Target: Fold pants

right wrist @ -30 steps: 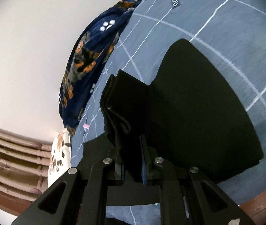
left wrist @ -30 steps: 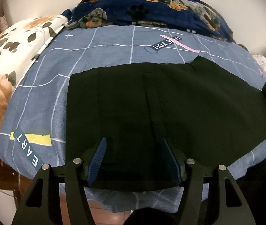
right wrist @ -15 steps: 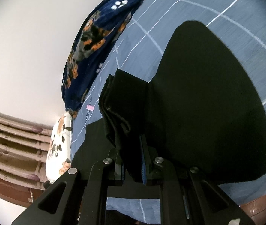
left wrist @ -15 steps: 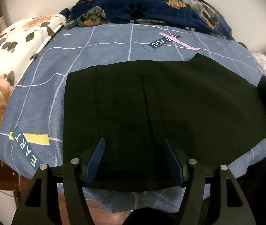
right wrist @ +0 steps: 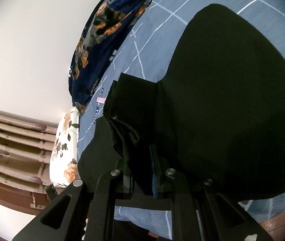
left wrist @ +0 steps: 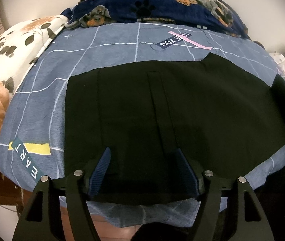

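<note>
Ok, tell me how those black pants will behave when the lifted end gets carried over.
The black pants look floppy: the end pinched in the right gripper bunches into soft layered folds. They will probably drape and sag rather than hold shape. The rest lies flat on the blue sheet and may drag or shift, since the left gripper is opening, its fingers not pressing on the cloth.

My left tongs tilt steeply down over the black pants, jaws opening and gripping nothing. My right tongs pinch a bunched fold of them.
</note>
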Motion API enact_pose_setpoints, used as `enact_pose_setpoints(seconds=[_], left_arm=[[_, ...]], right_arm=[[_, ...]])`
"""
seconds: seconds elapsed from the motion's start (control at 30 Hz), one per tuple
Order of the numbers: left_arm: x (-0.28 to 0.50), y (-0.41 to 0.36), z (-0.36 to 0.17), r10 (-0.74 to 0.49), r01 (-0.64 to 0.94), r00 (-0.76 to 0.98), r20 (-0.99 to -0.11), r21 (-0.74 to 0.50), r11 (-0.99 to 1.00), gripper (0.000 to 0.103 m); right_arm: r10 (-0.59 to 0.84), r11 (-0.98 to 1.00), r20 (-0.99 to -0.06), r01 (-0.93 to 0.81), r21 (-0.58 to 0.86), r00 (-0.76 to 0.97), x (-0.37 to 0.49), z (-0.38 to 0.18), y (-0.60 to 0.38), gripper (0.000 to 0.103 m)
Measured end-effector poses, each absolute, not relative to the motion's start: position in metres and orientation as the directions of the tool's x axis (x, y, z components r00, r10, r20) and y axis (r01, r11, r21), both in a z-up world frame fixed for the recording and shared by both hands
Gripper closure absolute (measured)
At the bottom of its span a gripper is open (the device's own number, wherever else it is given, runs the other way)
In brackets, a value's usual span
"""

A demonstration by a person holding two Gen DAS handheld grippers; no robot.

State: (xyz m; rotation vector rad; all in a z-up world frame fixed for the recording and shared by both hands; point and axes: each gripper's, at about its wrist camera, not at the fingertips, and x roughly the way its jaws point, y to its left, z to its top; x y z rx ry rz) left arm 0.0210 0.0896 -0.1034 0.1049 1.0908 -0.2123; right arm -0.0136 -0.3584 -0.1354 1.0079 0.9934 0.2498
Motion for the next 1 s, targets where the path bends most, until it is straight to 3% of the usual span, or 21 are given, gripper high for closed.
enact_pose_setpoints(seconds=[1.0], left_arm=[[0.021,0.087,-0.107,-0.116,0.234,0.439,-0.891,-0.012,0.972,0.030]], right_arm=[[0.624,0.600,-0.607,0.195,0.776,0.493,0.006,-0.136,-0.310,0.089]])
